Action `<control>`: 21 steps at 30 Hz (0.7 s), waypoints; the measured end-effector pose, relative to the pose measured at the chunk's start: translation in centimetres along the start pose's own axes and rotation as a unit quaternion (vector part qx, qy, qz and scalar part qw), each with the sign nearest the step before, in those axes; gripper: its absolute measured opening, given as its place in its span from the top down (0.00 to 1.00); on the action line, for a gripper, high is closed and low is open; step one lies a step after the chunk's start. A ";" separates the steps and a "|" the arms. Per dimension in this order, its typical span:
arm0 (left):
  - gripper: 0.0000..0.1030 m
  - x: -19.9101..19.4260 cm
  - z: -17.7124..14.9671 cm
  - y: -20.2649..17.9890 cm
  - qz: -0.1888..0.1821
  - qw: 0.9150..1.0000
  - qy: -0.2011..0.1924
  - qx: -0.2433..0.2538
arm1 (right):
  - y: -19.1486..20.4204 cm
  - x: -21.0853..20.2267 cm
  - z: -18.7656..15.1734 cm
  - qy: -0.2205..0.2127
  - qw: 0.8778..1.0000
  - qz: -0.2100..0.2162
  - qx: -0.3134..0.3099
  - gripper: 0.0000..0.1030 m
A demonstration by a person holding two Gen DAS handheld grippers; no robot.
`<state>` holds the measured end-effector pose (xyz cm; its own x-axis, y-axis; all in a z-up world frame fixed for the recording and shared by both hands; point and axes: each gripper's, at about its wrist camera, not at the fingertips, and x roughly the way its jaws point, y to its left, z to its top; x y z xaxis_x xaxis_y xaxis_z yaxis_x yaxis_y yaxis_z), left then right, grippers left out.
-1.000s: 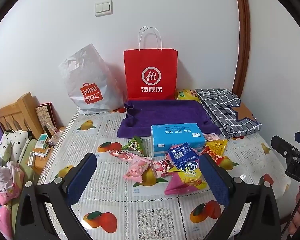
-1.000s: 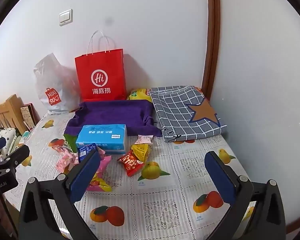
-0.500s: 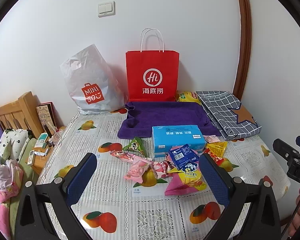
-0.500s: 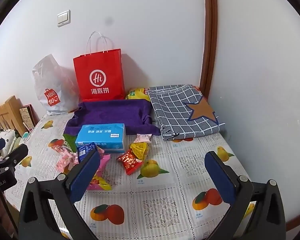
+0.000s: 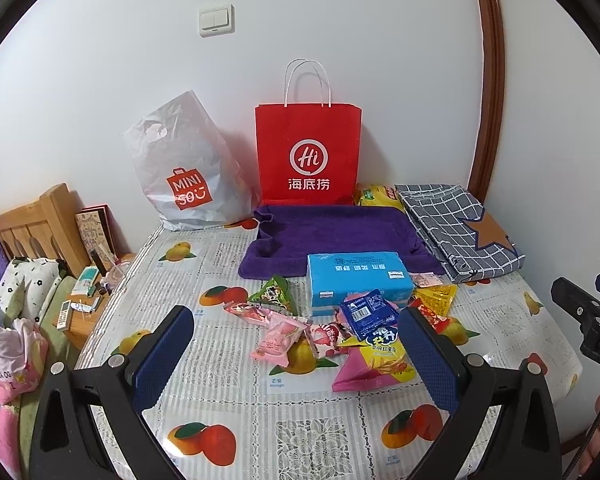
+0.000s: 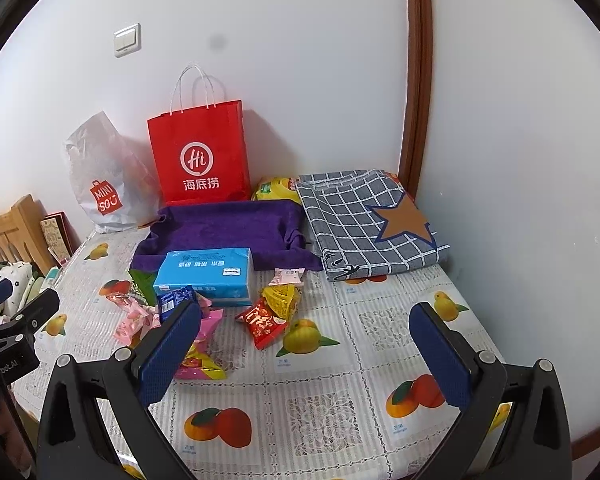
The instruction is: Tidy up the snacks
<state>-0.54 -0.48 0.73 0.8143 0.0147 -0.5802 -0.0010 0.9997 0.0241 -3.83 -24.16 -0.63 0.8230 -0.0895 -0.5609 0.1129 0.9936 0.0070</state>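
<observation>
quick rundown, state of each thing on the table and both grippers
left gripper: jaws open, empty, above the table
right gripper: jaws open, empty
red paper bag: upright against the wall
white plastic bag: slumped beside it
purple towel: spread flat
blue tissue pack: lying flat, closed
snack packets: scattered loose, some overlapping
checked cloth: folded flat
yellow packet: partly hidden behind the towel
</observation>
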 end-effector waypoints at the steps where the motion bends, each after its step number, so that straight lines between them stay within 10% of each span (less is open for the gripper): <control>1: 0.00 0.0 0.0 0.0 0.000 1.000 -0.001 0.000 | 0.1 -0.1 0.0 0.000 1.000 0.000 -0.001 0.00; 21: 0.00 -0.2 -0.5 0.2 -0.007 1.000 -0.006 -0.007 | 0.2 -0.3 -0.1 -0.002 1.000 0.005 0.005 0.00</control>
<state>-0.95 -0.27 0.42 0.8210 0.0015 -0.5709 0.0017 1.0000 0.0052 -4.14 -23.92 -0.55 0.8260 -0.0791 -0.5581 0.1093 0.9938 0.0209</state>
